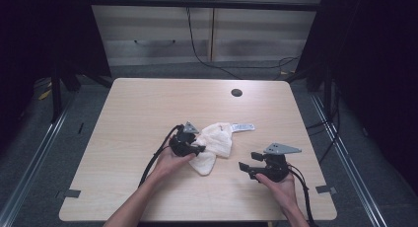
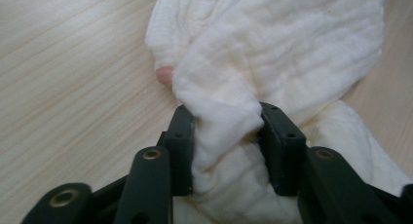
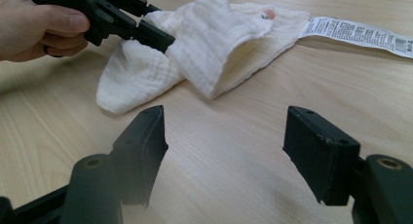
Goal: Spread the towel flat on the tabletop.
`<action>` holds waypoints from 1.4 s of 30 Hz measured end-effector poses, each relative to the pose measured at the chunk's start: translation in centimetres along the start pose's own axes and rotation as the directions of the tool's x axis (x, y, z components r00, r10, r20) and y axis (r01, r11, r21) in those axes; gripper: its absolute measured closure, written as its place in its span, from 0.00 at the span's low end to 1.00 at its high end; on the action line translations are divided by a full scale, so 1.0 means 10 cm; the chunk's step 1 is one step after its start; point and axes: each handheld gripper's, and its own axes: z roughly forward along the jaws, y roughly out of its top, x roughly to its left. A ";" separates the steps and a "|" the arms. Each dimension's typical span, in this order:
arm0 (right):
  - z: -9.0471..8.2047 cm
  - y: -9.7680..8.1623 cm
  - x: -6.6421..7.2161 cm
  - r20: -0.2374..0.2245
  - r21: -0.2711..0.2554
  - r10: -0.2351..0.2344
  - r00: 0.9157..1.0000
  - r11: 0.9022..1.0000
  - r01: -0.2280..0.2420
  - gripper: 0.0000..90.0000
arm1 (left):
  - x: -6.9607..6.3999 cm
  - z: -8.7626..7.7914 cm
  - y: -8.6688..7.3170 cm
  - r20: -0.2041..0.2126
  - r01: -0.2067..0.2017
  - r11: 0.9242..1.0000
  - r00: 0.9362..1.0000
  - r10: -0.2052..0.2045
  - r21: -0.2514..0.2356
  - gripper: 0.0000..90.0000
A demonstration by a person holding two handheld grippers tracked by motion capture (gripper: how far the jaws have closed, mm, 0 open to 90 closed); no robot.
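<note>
Wooden table [image 1: 138, 113], left tool [image 2: 226, 136] pinching white cloth [image 2: 272, 48].

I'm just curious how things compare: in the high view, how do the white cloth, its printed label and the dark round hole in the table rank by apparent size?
1. White cloth, by far the largest.
2. Printed label, a thin strip.
3. Dark round hole, smallest; it lies farther from the camera, so its rank against the label is unsure.
</note>
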 end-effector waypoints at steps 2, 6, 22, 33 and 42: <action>0.00 0.00 -0.01 -0.004 0.004 0.004 1.000 1.000 -0.004 0.35 | 0.03 -0.02 -0.03 0.037 0.020 1.000 0.999 -0.019 -0.007 0.76; 0.00 0.00 -0.01 -0.002 0.003 0.005 1.000 1.000 -0.005 0.35 | 0.04 -0.10 -0.13 0.108 0.017 1.000 0.994 -0.015 -0.017 0.78; 0.00 -0.01 0.00 -0.006 0.011 0.002 1.000 1.000 -0.002 0.36 | -0.18 -0.59 -0.62 0.182 -0.017 1.000 0.983 0.016 0.004 0.78; 0.05 0.03 0.05 -0.049 0.056 -0.020 0.999 0.998 0.023 0.44 | -0.29 -0.71 -0.76 0.153 -0.010 1.000 0.988 0.011 -0.006 0.78; 0.14 0.08 0.13 -0.075 0.103 -0.066 0.995 0.992 0.074 0.45 | -0.28 -0.68 -0.73 0.154 0.004 1.000 0.988 0.000 -0.027 0.72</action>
